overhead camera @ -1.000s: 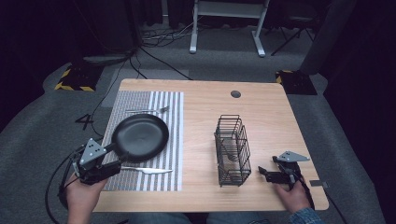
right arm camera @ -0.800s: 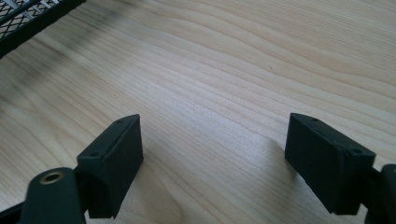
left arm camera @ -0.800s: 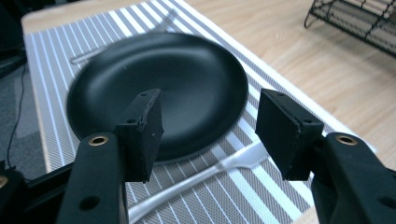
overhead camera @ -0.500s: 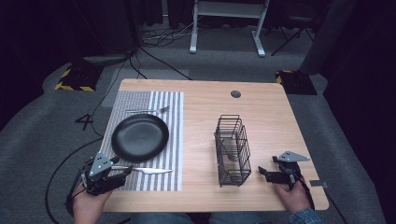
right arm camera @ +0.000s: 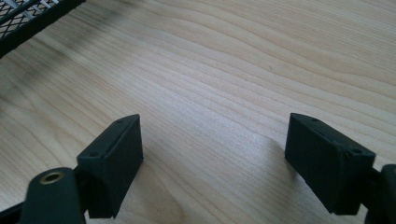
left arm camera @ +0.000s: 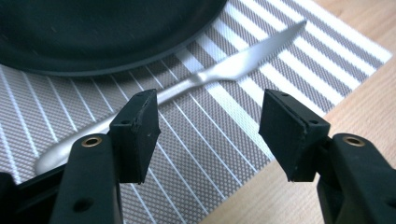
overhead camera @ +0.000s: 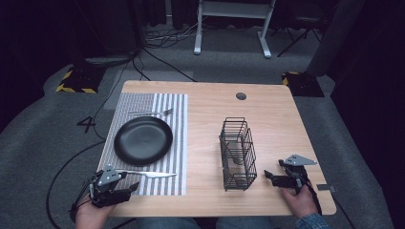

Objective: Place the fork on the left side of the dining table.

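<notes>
A wooden table (overhead camera: 210,100) carried a striped placemat (overhead camera: 169,102) on its left half, with a black plate (overhead camera: 143,140) resting on it. A fork (overhead camera: 150,113) lay on the mat just beyond the plate's far edge, and a knife (overhead camera: 150,174) lay just near of the plate, blade pointing right. A black wire basket (overhead camera: 236,153) stood upright on bare wood right of centre, well apart from the mat; something pale sat low inside it but was too indistinct to identify. A small dark round fitting (overhead camera: 241,96) was set in the tabletop near the far edge. The left gripper (overhead camera: 125,188) was held at the near left corner of the table, over the mat's near edge, close to the knife's handle end; its jaws were spread apart with nothing between them. The right gripper (overhead camera: 269,176) was held low over bare wood just right of the basket, jaws likewise wide apart and empty. The left gripper view showed the knife passing behind one jaw, its blade running away toward the mat's edge, with the plate's rim beyond it. The right gripper view showed plain wood grain between the jaws and a corner of the basket's mesh at the upper left.
</notes>
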`<action>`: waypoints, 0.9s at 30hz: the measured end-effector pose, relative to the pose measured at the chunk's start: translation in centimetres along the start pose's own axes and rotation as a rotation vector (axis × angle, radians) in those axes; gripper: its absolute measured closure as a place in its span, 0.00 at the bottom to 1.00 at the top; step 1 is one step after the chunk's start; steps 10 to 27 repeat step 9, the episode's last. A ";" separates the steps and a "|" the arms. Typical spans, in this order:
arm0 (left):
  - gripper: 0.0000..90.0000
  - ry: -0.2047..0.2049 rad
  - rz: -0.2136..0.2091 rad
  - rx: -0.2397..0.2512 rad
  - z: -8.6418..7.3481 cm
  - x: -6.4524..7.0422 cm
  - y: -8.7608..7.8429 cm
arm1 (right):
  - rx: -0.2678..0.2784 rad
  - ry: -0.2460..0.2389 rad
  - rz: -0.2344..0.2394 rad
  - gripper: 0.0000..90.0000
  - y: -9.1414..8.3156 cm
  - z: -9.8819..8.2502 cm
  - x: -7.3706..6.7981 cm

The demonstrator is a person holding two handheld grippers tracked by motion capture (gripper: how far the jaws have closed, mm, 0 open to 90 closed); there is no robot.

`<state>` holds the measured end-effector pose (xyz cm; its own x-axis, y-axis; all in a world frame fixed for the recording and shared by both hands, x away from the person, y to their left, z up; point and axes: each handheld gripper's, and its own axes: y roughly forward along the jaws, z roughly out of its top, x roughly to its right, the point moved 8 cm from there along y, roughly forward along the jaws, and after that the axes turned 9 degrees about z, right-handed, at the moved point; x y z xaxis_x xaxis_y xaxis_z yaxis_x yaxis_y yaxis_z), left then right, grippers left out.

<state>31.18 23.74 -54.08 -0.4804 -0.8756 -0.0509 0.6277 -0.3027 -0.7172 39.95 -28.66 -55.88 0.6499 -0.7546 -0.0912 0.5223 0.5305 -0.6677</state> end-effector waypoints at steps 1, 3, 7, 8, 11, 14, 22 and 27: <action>0.41 -0.004 0.002 -0.009 -0.2 0.0 0.1 | 0.000 0.000 0.000 0.21 0.0 0.0 0.0; 0.41 -0.023 0.001 -0.050 -0.7 0.0 0.6 | 0.000 0.000 0.000 0.21 0.0 0.0 0.0; 0.40 -0.007 0.007 -0.076 -1.3 0.0 1.0 | 0.000 -0.001 0.000 0.21 0.0 0.0 0.0; 0.39 -0.008 0.007 -0.074 -1.2 0.0 1.0 | 0.000 0.000 0.000 0.21 0.0 0.0 0.0; 0.38 -0.009 0.005 -0.071 -1.2 0.1 1.1 | 0.000 0.000 0.000 0.21 0.0 0.0 0.0; 0.38 -0.009 0.005 -0.071 -1.2 0.1 1.1 | 0.000 0.000 0.000 0.21 0.0 0.0 0.0; 0.38 -0.009 0.005 -0.071 -1.2 0.1 1.1 | 0.000 0.000 0.000 0.21 0.0 0.0 0.0; 0.38 -0.009 0.005 -0.071 -1.2 0.1 1.1 | 0.000 0.000 0.000 0.21 0.0 0.0 0.0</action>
